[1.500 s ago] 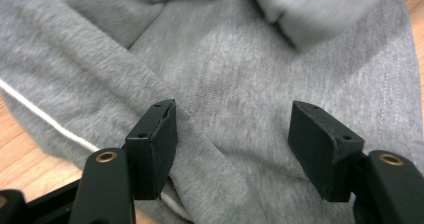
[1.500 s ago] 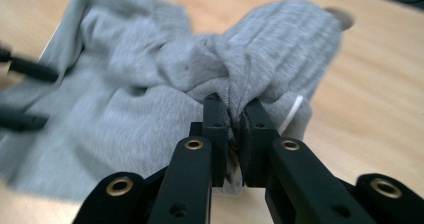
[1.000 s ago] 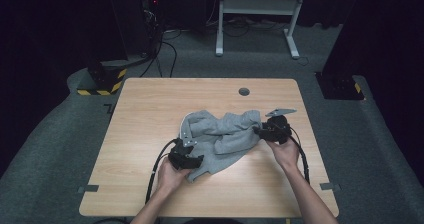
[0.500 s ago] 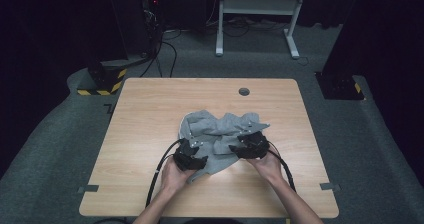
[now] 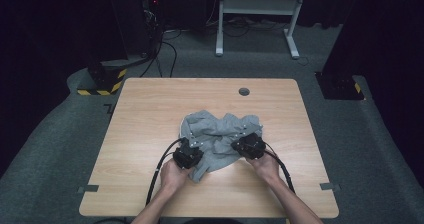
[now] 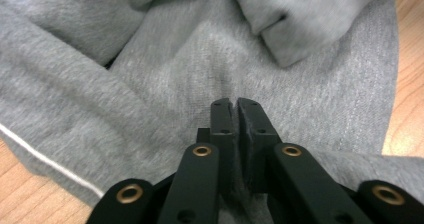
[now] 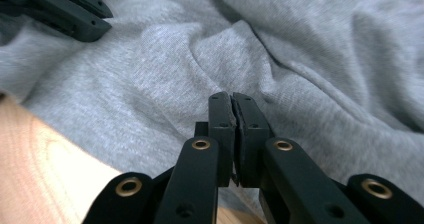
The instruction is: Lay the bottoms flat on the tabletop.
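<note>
grey garment lies crumpled on the wooden table, a bit toward my side of centre, bunched in folds with a lobe sticking out toward the near edge between my hands. my left gripper sits on the garment's near left part, my left hand behind it on the bare wood, cable looping back toward me. in the left gripper view the left gripper has its jaws pressed together, only a thin slit between the tips, and the cloth puckers right at the tips, so they look pinched on a fold of the garment; a cuff or hem end lies folded above, a pale seam line runs along the left edge, wood shows at both lower corners. my right gripper is on the garment's near right part, close to the left one, right hand behind it. in the right gripper view the right gripper has its jaws closed too, tips touching, with a ridge of the garment running up to them; grip on a fold looks likely but i cannot tell how much cloth is caught. the left gripper's black body shows at the top left there, resting on the cloth. table grommet hole sits beyond the garment, well apart from it.
</note>
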`<state>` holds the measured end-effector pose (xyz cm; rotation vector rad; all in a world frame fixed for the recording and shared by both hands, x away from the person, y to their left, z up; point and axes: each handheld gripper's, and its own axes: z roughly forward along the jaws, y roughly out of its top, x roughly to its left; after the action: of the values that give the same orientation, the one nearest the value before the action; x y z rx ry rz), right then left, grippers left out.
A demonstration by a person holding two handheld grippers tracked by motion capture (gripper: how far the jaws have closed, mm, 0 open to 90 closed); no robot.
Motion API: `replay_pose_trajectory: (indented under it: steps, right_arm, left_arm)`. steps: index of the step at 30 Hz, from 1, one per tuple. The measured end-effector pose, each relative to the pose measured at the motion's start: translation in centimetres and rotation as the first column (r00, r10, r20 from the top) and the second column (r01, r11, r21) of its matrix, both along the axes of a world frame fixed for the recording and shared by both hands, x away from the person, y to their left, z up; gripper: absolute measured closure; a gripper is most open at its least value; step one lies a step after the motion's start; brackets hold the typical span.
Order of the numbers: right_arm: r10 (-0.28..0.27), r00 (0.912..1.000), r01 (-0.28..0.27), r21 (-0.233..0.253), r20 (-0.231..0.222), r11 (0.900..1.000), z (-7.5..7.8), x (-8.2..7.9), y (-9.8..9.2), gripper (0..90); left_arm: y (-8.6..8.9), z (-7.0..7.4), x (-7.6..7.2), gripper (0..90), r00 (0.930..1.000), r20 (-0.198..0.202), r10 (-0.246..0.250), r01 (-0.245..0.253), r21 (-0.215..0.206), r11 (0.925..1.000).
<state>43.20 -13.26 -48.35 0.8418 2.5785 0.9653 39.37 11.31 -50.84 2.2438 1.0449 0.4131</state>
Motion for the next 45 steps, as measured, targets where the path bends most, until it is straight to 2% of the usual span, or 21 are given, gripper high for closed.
replay_pose_trajectory:
  steps: [4, 5, 7, 11, 14, 15, 18, 19, 23, 26, 27, 28, 29, 31, 32, 37, 38, 39, 43, 44, 45]
  right_arm:
    - [-0.018, 0.9993, 0.017, 0.039, 0.033, 0.999, 1.3, -0.3, -1.0, 88.4]
    - [-0.039, 0.9977, 0.035, 0.071, 0.055, 0.997, 2.2, -0.4, -2.0, 88.4]
    - [-0.049, 0.9971, 0.044, 0.082, 0.057, 0.996, 2.6, -0.4, -2.6, 88.4]
    - [-0.128, 0.9888, 0.120, 0.101, 0.076, 0.988, 3.7, 0.0, -5.5, 88.5]
    - [-0.165, 0.9836, 0.156, 0.122, 0.071, 0.980, 3.7, 0.2, -6.7, 88.6]
    - [-0.200, 0.9772, 0.190, 0.130, 0.072, 0.973, 3.5, 0.4, -7.6, 88.6]
    - [-0.230, 0.9706, 0.220, 0.118, 0.072, 0.968, 2.8, 0.7, -8.3, 88.6]
    - [-0.265, 0.9633, 0.258, 0.119, 0.044, 0.959, 2.1, 1.2, -9.1, 88.6]
    - [-0.294, 0.9558, 0.291, 0.105, 0.013, 0.951, 1.0, 1.6, -10.0, 88.5]
    - [-0.271, 0.9621, 0.267, 0.102, 0.026, 0.958, 1.0, 1.2, -9.6, 87.4]
    - [-0.271, 0.9621, 0.267, 0.102, 0.026, 0.958, 1.0, 1.2, -9.6, 87.4]
    - [-0.248, 0.9683, 0.242, 0.121, 0.032, 0.963, 1.4, 0.6, -9.2, 81.4]
    - [-0.235, 0.9713, 0.229, 0.131, 0.035, 0.965, 1.6, 0.3, -9.0, 77.5]
    - [-0.224, 0.9738, 0.217, 0.138, 0.038, 0.966, 1.9, 0.1, -8.7, 75.3]
    - [-0.196, 0.9797, 0.187, 0.152, 0.042, 0.970, 2.4, -0.5, -8.2, 70.7]
    - [-0.162, 0.9847, 0.149, 0.180, 0.064, 0.972, 3.3, -1.6, -6.9, 62.6]
    - [-0.140, 0.9868, 0.118, 0.227, 0.082, 0.967, 3.8, -2.2, -6.3, 58.6]
    - [-0.126, 0.9876, 0.101, 0.237, 0.094, 0.966, 4.0, -2.6, -5.8, 57.6]
    - [-0.073, 0.9909, 0.047, 0.217, 0.113, 0.975, 4.2, -3.3, -4.1, 55.7]
    - [-0.051, 0.9923, 0.032, 0.167, 0.112, 0.985, 3.6, -3.5, -2.9, 55.7]
    - [-0.051, 0.9923, 0.032, 0.167, 0.112, 0.985, 3.6, -3.5, -2.9, 55.7]
  left_arm:
    - [0.4, 0.7, -0.3, 87.0, 0.9994, 0.034, 0.001, -0.001, -0.017, 0.9999]
    - [0.9, 1.2, -0.4, 87.1, 0.9986, 0.051, 0.013, -0.011, -0.037, 0.9993]
    - [1.3, 1.4, -0.4, 87.1, 0.9985, 0.052, 0.018, -0.016, -0.046, 0.9988]
    - [2.7, 1.9, -0.2, 87.1, 0.9976, 0.051, 0.047, -0.044, -0.059, 0.9973]
    - [2.9, 2.1, 0.0, 87.1, 0.9973, 0.053, 0.050, -0.047, -0.052, 0.9975]
    - [3.0, 2.1, 0.2, 87.1, 0.9970, 0.059, 0.051, -0.049, -0.042, 0.9979]
    - [3.5, 2.0, 0.7, 87.1, 0.9963, 0.056, 0.066, -0.064, -0.032, 0.9974]
    - [4.0, 1.7, 1.1, 87.1, 0.9958, 0.036, 0.084, -0.083, -0.029, 0.9961]
    - [4.2, 1.2, 1.4, 85.9, 0.9947, 0.019, 0.101, -0.101, -0.025, 0.9946]
    - [3.8, 1.3, 1.2, 73.0, 0.9937, 0.036, 0.107, -0.106, -0.011, 0.9943]
    - [3.6, 1.4, 1.1, 73.0, 0.9938, 0.038, 0.104, -0.103, -0.016, 0.9945]
    - [3.2, 1.6, 0.8, 64.4, 0.9957, 0.036, 0.085, -0.085, -0.021, 0.9962]
    - [3.2, 1.6, 0.8, 60.6, 0.9957, 0.036, 0.085, -0.085, -0.021, 0.9962]
    - [2.7, 1.7, 0.5, 58.2, 0.9967, 0.040, 0.071, -0.070, -0.017, 0.9974]
    - [2.4, 1.7, 0.4, 54.9, 0.9966, 0.048, 0.067, -0.066, -0.013, 0.9977]
    - [1.6, 1.6, 0.5, 52.6, 0.9974, 0.044, 0.058, -0.057, -0.028, 0.9980]
    - [1.6, 1.5, 0.6, 52.4, 0.9975, 0.041, 0.057, -0.056, -0.025, 0.9981]
    - [1.5, 1.3, 0.7, 52.4, 0.9977, 0.033, 0.060, -0.059, -0.025, 0.9979]
    - [1.4, 0.8, 1.1, 56.4, 0.9979, 0.021, 0.061, -0.061, -0.013, 0.9981]
    - [1.4, 0.7, 1.2, 58.1, 0.9980, 0.017, 0.061, -0.061, -0.006, 0.9981]
    - [1.4, 0.7, 1.2, 59.8, 0.9980, 0.017, 0.061, -0.061, -0.006, 0.9981]
